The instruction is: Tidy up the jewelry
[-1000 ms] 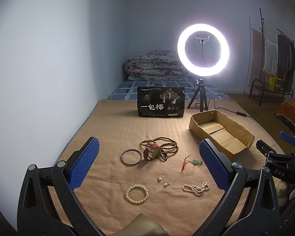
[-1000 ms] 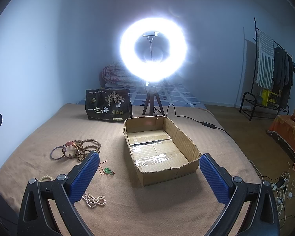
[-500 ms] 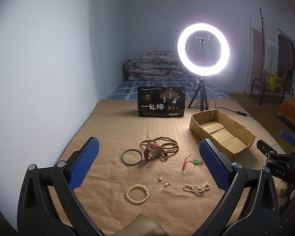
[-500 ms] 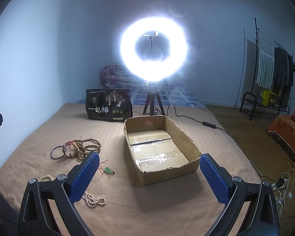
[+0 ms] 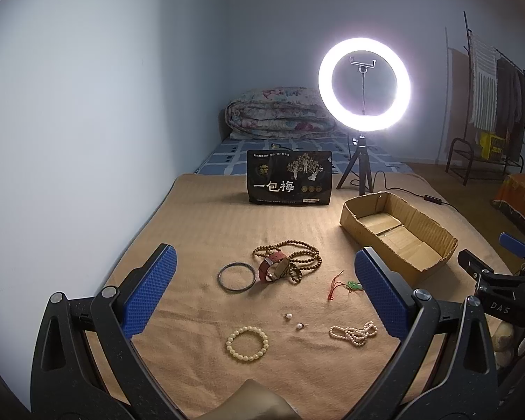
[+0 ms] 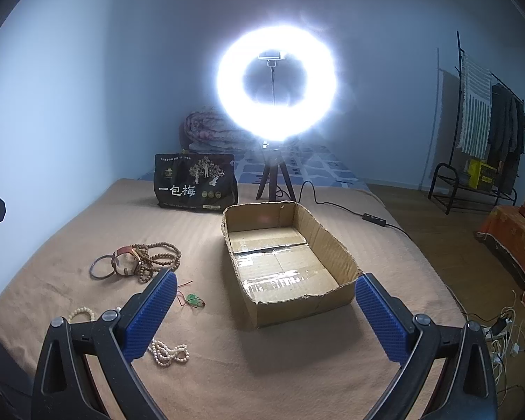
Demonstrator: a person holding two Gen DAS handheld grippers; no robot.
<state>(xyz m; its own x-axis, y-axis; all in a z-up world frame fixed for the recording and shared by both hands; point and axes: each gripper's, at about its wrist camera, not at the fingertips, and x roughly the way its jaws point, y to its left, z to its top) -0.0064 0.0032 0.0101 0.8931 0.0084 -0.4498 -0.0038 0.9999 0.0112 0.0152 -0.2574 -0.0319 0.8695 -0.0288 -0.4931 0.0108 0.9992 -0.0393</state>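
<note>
On the tan blanket every piece is still loose: the brown bead necklace tangled with the red watch, the metal bangle, the cream bead bracelet, the pearl strand, two pearl earrings and the green pendant. Beside them, the cardboard box holds nothing, so by my reading sorting has not begun. Both the left hand-held gripper and right hand-held gripper hover spread wide, gripping nothing.
</note>
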